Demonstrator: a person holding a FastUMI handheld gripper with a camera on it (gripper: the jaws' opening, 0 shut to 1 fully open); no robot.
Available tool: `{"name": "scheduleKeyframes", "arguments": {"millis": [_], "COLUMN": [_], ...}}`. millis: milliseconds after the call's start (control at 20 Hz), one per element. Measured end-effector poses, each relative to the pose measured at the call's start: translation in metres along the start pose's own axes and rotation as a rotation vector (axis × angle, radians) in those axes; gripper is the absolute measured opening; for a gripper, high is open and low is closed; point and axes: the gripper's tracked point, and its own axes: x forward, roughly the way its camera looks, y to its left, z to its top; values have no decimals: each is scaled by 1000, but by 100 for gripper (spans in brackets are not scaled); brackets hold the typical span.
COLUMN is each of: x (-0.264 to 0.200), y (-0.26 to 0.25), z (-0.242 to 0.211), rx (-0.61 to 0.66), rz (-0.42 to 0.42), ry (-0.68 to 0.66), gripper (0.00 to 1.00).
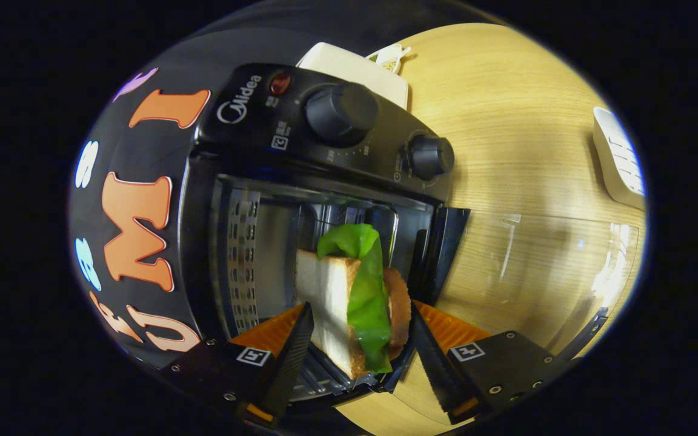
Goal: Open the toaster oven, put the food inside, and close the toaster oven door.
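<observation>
A black toaster oven (246, 115) stands on the wooden table (506, 103), tilted in my view. Its glass door (543, 272) hangs fully open and lies flat toward me. My gripper (361, 309) is shut on the food, a sandwich (331, 290) of white bread, green lettuce (367, 284) and a brown patty. One finger presses the bread side, the other the patty side. The sandwich sits in the oven's mouth, just above the front of the chamber floor. The metal cavity (264, 242) opens behind it.
Two black knobs (342, 112) (429, 156) sit on the oven's control panel. A white tray (355, 66) lies on the table behind the oven, and a white ribbed object (618, 157) lies at the table's far side. The booth's black cloth hangs beside the oven.
</observation>
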Motion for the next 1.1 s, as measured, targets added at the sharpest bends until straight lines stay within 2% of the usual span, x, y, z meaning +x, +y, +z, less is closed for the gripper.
{"name": "scheduleKeyframes", "arguments": {"millis": [100, 300, 600, 750, 900, 1100], "x": [-7, -30, -96, -129, -157, -175], "y": [-7, -5, -12, -7, -11, -39], "z": [0, 4, 11, 10, 3, -12], "rx": [-21, -102, -333, -486, -689, -951], "rz": [-16, 8, 46, 87, 91, 20], "ry": [4, 3, -1, -10, -8, 37], "gripper": [98, 99, 98, 98, 98, 98]}}
